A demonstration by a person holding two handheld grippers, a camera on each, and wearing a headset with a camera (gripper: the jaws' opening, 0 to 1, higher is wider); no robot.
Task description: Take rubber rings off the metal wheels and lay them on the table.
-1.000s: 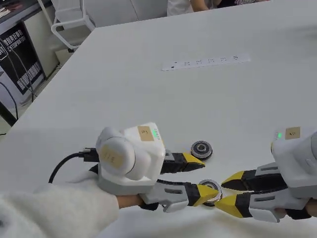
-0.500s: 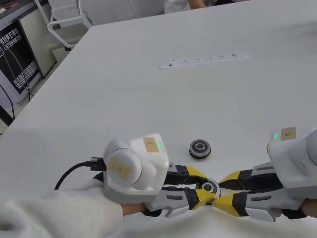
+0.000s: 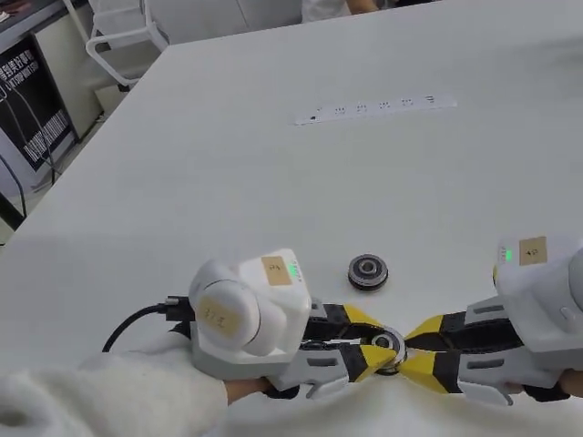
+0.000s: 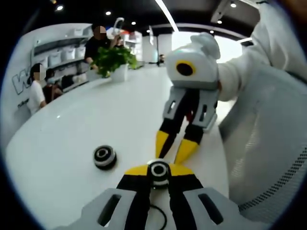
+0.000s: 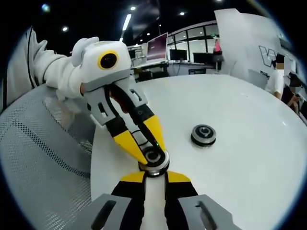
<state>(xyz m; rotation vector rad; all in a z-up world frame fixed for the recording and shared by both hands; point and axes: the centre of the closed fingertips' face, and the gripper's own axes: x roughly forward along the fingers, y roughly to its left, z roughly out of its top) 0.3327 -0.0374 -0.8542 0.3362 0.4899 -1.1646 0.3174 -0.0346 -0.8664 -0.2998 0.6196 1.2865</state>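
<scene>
Chair (image 3: 123,27): stands off the table's far left corner, well apart from my work.
Table (image 3: 228,164): white top; it carries everything listed below.
Cable (image 3: 137,319): black; it lies on the table at the left and runs into the rear of my left claw's housing.
Left claw (image 3: 376,339): I hold it low over the near edge, pointing right. Its yellow-tipped jaws are clamped on the near wheel, one jaw on each side. My left gripper view shows this.
Far wheel (image 3: 368,271): lies flat on the table just beyond the two claws, touching neither.
Rubber ring (image 3: 355,273): the dark outer band, seated on the far wheel.
Power strip (image 3: 378,107): white; lies across the far part of the table, well apart from both wheels.
Near wheel (image 3: 387,344): sits between the tips of my two claws near the table's front edge. I cannot tell whether it rests on the surface or is lifted clear.
Right claw (image 3: 407,349): I hold it pointing left, nose to nose with the left claw. Its jaws stand nearly together, tips against the near wheel's rim. I cannot tell whether they are pinching it.
</scene>
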